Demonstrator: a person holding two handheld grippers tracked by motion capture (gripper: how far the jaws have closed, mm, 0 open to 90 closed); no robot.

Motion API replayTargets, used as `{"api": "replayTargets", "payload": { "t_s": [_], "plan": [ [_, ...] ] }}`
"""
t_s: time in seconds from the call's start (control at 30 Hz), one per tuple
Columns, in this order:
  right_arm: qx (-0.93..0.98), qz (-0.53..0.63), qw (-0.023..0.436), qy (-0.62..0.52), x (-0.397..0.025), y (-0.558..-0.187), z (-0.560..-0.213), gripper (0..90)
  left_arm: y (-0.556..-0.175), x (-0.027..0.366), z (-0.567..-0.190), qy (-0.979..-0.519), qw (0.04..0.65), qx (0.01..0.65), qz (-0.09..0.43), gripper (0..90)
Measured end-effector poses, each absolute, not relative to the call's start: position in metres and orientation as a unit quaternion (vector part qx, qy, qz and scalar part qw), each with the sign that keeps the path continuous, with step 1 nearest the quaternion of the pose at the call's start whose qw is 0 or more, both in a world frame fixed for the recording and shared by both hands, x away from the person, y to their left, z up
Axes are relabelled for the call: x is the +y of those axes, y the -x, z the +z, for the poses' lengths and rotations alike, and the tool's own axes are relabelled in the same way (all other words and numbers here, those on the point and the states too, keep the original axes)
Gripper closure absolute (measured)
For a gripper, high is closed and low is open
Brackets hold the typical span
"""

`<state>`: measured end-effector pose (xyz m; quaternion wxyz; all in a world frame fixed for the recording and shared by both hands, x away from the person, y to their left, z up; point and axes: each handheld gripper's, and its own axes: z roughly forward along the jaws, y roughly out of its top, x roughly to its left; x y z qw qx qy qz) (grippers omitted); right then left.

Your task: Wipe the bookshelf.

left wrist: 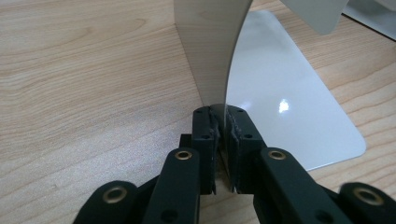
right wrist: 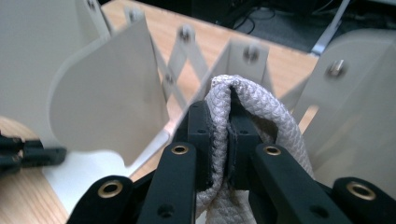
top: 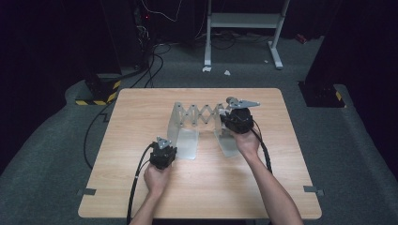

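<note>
A pale grey expanding rack point(top: 197, 115) stands mid-table, two L-shaped end plates joined by a scissor lattice point(right wrist: 180, 60). My left gripper point(top: 164, 146) is at the near corner of the left plate point(top: 184, 140). In the left gripper view, the left gripper point(left wrist: 225, 122) is shut on that plate's thin upright edge point(left wrist: 210, 46), and the plate's flat foot point(left wrist: 289, 107) lies on the wood. My right gripper point(top: 237, 117) is at the rack's right end. It is shut point(right wrist: 229, 116) on a loop of white braided rope point(right wrist: 268, 112). The left gripper point(right wrist: 28, 151) shows far left in the right gripper view.
The wooden table point(top: 141, 108) has bare surface all around the rack. Black cables point(top: 136, 180) trail from both grippers toward the near edge. On the floor behind stand a white metal frame point(top: 241, 21) and yellow-and-black striped bases point(top: 101, 96).
</note>
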<state>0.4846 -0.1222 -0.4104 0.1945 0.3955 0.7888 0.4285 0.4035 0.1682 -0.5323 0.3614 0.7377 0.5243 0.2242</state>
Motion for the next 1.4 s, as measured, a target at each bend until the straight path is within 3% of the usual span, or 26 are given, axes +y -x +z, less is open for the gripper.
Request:
{"api": "replayTargets", "payload": {
  "t_s": [0.2, 0.73, 1.4],
  "plan": [
    [0.788, 0.428, 0.21, -0.39, -0.114, -0.489, -0.394, 83.3, -0.404, 0.168, -0.532, -0.736, 0.363, 0.525, 0.224, 82.5],
    [0.77, 0.416, 0.236, -0.421, -0.104, -0.513, -0.407, 83.1, -0.404, 0.17, -0.532, -0.735, 0.367, 0.527, 0.216, 83.2],
    [0.751, 0.434, 0.237, -0.439, -0.11, -0.513, -0.407, 82.8, -0.404, 0.171, -0.532, -0.736, 0.367, 0.526, 0.215, 84.0]
  ]
}}
